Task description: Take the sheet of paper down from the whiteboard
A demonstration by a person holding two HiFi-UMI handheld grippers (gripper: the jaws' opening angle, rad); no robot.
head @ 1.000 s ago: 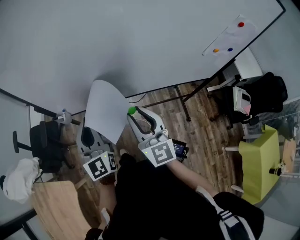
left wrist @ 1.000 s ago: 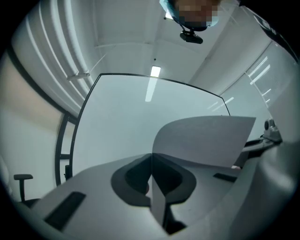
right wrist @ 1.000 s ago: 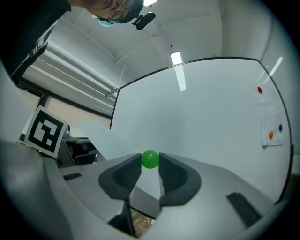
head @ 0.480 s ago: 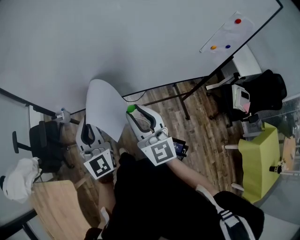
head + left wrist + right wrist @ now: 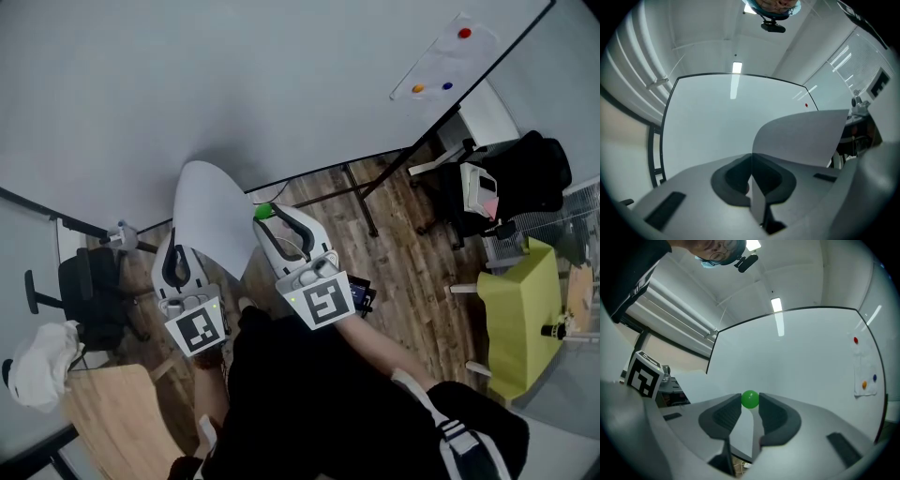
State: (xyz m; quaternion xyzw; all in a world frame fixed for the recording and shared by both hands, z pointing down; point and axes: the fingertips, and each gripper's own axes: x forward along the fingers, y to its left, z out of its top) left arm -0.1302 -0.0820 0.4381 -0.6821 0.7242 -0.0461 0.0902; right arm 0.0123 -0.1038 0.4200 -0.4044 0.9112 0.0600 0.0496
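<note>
A white sheet of paper (image 5: 211, 216) hangs free of the whiteboard (image 5: 234, 84), curled, with my left gripper (image 5: 175, 269) shut on its lower edge. In the left gripper view the sheet (image 5: 801, 136) runs edge-on between the jaws and fans out to the right. My right gripper (image 5: 267, 216) is shut on a round green magnet (image 5: 264, 212) just right of the sheet. In the right gripper view the magnet (image 5: 750, 399) sits pinched at the fingertips, in front of the board.
A second sheet (image 5: 441, 66) stays on the board's far right under red (image 5: 464, 33), orange (image 5: 418, 88) and blue (image 5: 447, 85) magnets. The board's stand legs (image 5: 361, 197) cross the wood floor. Black chairs (image 5: 89, 291), a yellow-green cover (image 5: 516, 328) and a wooden table (image 5: 112, 412) stand around.
My left gripper has shifted a little and rolled slightly with the sheet in it. The right gripper has kept still with the green magnet.
</note>
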